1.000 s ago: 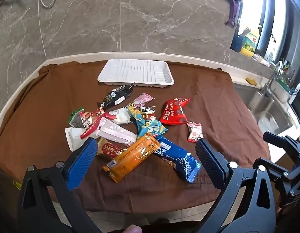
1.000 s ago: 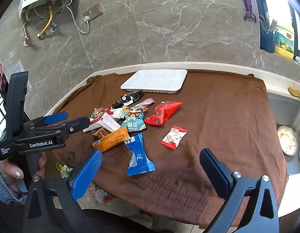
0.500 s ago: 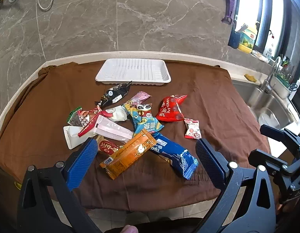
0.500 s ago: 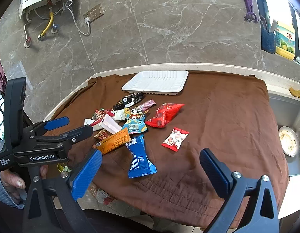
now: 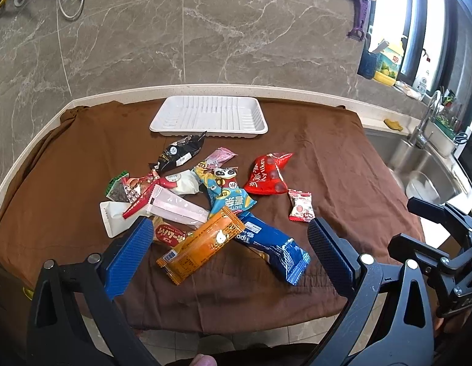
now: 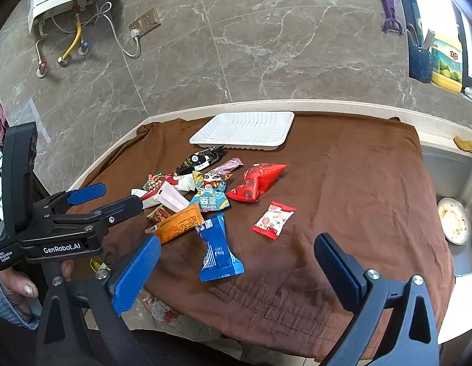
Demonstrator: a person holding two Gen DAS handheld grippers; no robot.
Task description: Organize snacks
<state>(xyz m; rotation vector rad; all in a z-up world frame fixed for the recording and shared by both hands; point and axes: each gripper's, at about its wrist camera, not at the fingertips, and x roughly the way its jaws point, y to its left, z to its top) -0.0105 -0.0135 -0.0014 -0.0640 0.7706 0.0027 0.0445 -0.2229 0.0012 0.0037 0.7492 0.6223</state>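
Snack packets [image 5: 202, 201] about twelve, one white tray [image 5: 209, 117], two grippers, jaws spread wide, empty.

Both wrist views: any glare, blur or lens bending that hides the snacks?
Left wrist view: window blown out at upper right, counter edge bowed by the fisheye, snacks sharp. Right wrist view: the same bowing, window glare at the far right, tray evenly lit.
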